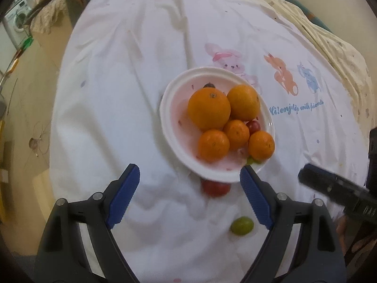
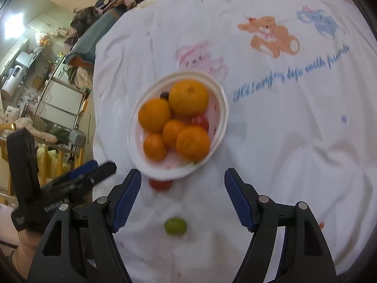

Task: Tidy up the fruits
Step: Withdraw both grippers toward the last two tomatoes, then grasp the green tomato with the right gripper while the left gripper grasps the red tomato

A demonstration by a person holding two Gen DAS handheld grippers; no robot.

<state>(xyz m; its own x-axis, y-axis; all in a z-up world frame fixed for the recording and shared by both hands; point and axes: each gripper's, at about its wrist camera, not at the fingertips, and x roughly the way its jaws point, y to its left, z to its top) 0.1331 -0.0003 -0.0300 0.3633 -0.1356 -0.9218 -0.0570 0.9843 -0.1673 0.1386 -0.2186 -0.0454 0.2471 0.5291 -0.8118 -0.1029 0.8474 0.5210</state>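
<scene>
A white plate (image 1: pixel 175 127) on the white cloth holds several oranges (image 1: pixel 209 108), a red tomato (image 1: pixel 254 126) and a green fruit at its near rim. It also shows in the right wrist view (image 2: pixel 221 108). A red tomato (image 1: pixel 215 188) lies on the cloth just under the plate's near edge, also in the right wrist view (image 2: pixel 160 185). A small green fruit (image 1: pixel 242 225) lies nearer, also in the right wrist view (image 2: pixel 175 226). My left gripper (image 1: pixel 189 176) is open and empty above the cloth. My right gripper (image 2: pixel 182 180) is open and empty, over the loose fruits.
The cloth (image 1: pixel 117 94) with cartoon animals covers a bed; a cream quilt (image 1: pixel 329 42) lies at the far right. The floor and a washing machine (image 1: pixel 16 21) are at the left. Furniture and clutter (image 2: pixel 47 94) stand left of the bed.
</scene>
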